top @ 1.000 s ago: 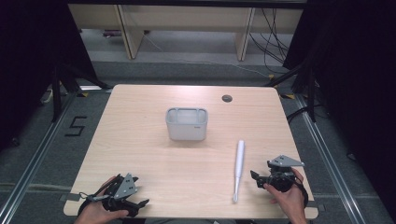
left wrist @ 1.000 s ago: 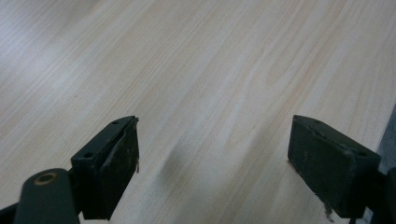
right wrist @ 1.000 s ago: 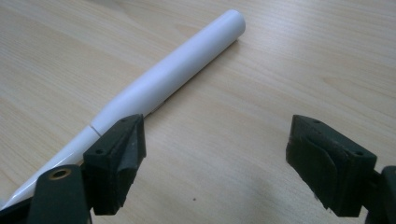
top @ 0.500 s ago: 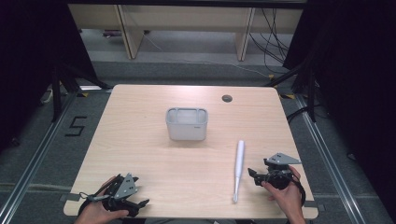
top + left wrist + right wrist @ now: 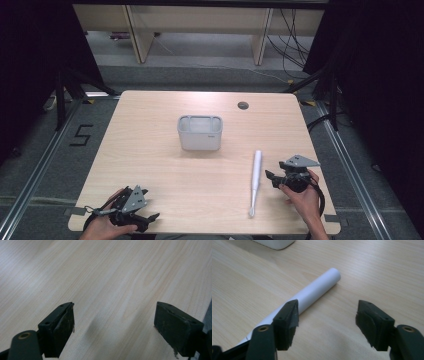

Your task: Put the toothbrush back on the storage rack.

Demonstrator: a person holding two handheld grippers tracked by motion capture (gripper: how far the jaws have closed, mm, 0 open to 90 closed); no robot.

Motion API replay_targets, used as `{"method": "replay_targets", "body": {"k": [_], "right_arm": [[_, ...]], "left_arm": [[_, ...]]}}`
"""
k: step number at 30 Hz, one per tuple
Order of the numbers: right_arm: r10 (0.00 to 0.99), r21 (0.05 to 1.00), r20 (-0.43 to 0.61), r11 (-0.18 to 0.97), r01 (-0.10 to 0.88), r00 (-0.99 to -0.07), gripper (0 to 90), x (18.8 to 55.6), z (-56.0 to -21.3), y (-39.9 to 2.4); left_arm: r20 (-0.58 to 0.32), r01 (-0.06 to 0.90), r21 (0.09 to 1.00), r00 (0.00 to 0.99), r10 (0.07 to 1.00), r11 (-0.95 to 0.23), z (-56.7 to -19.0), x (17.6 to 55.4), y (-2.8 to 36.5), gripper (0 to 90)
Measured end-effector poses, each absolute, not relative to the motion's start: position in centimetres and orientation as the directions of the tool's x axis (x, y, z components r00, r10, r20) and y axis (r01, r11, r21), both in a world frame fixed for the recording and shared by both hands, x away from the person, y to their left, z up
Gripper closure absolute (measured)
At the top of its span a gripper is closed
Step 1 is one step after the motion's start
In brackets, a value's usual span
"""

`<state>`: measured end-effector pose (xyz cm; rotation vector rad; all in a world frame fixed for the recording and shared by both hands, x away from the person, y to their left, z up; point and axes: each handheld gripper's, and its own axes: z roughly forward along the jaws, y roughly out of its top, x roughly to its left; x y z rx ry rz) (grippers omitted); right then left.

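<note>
Right claw (image 5: 272, 176) jaws apart, just been closing, nothing between them. White tube (image 5: 255, 181) at 4 o'clock on counter (image 5: 150, 150); right claw's own view shows it passing behind one jaw. Left claw (image 5: 113, 332) apart over bare wood. Floor marking "5" (image 5: 81, 135).

Left gripper (image 5: 150, 218) jaws wide apart; right gripper (image 5: 270, 176) jaws just closing, nothing between
</note>
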<state>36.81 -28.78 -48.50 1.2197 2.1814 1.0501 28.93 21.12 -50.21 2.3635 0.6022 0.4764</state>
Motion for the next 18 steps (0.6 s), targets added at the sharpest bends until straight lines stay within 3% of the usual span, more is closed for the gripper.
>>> {"method": "replay_targets", "body": {"k": [2, 7, 8, 10, 13, 18], "right_arm": [[0.847, 0.785, 0.001, 0.328, 0.525, -0.531, 47.4, 37.2, -48.3, -28.4], [0.832, 0.783, -0.006, 0.349, 0.515, -0.554, 57.2, 37.8, -48.1, -27.9], [0.839, 0.782, 0.011, 0.332, 0.527, -0.544, 62.6, 37.8, -47.9, -27.5], [0.823, 0.796, -0.044, 0.372, 0.478, -0.567, 66.3, 38.3, -47.7, -27.5], [0.823, 0.796, -0.005, 0.347, 0.497, -0.567, 72.4, 38.7, -47.5, -26.9], [0.794, 0.79, -0.026, 0.388, 0.474, -0.607, 80.9, 39.3, -47.2, -26.0]], "left_arm": [[0.153, 0.317, 0.67, 0.826, 0.543, -0.671, -50.3, 28.8, 21.0, 16.3], [0.157, 0.313, 0.668, 0.828, 0.539, -0.675, -50.3, 28.8, 21.1, 16.3], [0.165, 0.307, 0.67, 0.826, 0.539, -0.676, -50.3, 28.9, 21.1, 16.3], [0.179, 0.297, 0.662, 0.829, 0.53, -0.688, -50.2, 28.9, 21.1, 16.3], [0.157, 0.314, 0.668, 0.827, 0.54, -0.674, -50.3, 28.8, 21.0, 16.3], [0.157, 0.313, 0.669, 0.827, 0.54, -0.674, -50.3, 28.8, 21.1, 16.3]]}}
